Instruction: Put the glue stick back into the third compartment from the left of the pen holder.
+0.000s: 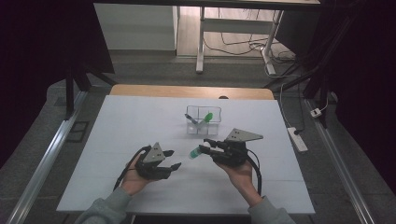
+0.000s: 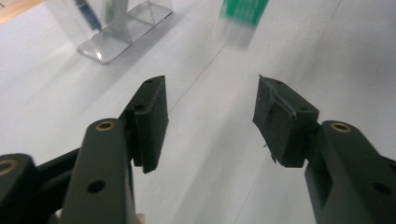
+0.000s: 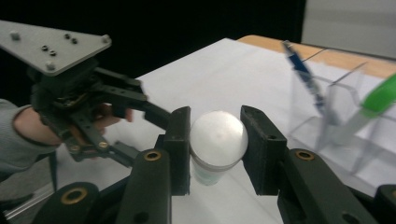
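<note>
Writing: none legible | your right gripper (image 3: 215, 154) clamps marker (image 1: 195, 152), long axis level, green end toward your left gripper (image 1: 170, 159) | left jaws wide, empty.

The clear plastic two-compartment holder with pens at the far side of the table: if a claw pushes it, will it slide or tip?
The clear plastic two-compartment holder looks light and thin-walled, so it would probably slide easily on the smooth white table. The blue pen and green-capped marker lean above its rim, so a high push might tip it.

Pens (image 1: 200, 119) in organizer (image 1: 203, 110), perhaps upright
</note>
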Available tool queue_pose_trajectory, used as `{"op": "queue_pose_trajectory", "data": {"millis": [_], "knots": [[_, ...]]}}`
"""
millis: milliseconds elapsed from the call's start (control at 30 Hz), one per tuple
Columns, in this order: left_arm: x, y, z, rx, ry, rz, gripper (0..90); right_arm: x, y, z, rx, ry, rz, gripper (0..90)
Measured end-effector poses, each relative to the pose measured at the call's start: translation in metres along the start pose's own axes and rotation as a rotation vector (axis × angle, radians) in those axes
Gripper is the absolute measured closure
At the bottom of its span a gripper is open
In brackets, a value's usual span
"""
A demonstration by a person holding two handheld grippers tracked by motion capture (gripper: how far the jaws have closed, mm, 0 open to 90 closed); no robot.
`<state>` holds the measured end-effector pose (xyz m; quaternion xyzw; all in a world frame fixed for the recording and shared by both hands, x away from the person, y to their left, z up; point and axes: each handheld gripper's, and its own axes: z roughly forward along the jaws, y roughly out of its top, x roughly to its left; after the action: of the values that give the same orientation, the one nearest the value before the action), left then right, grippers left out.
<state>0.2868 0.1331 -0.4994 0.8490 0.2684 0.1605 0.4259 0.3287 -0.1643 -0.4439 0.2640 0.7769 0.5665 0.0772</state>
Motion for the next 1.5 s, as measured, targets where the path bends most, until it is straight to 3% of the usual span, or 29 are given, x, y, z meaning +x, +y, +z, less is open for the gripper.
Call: {"op": "queue_pose_trajectory", "data": {"millis": [267, 433, 600, 800, 933, 1167, 1300, 1500], "knots": [[0.016, -0.022, -0.027, 0.013, 0.03, -0.078, 40.0, -0.009, 0.011, -0.02, -0.058, -0.066, 0.008, 64.8], [0.025, -0.034, -0.04, 0.011, 0.037, -0.14, 38.7, -0.015, 0.018, -0.03, -0.071, -0.105, -0.018, 64.8], [0.028, -0.045, -0.048, 0.011, 0.045, -0.169, 38.5, -0.026, 0.025, -0.034, -0.077, -0.148, -0.02, 64.8], [0.029, -0.055, -0.055, 0.023, 0.052, -0.178, 38.1, -0.041, 0.038, -0.034, -0.077, -0.199, -0.01, 64.8], [0.03, -0.062, -0.059, 0.034, 0.056, -0.185, 38.0, -0.05, 0.046, -0.029, -0.077, -0.246, -0.029, 64.8], [0.031, -0.065, -0.06, 0.04, 0.06, -0.187, 38.0, -0.071, 0.06, -0.013, -0.058, -0.307, -0.008, 64.7], [0.03, -0.064, -0.059, 0.047, 0.057, -0.18, 37.7, -0.076, 0.064, -0.002, -0.032, -0.361, -0.032, 64.7], [0.031, -0.064, -0.058, 0.05, 0.057, -0.18, 37.5, -0.085, 0.064, 0.005, -0.022, -0.381, -0.019, 64.7]]}}
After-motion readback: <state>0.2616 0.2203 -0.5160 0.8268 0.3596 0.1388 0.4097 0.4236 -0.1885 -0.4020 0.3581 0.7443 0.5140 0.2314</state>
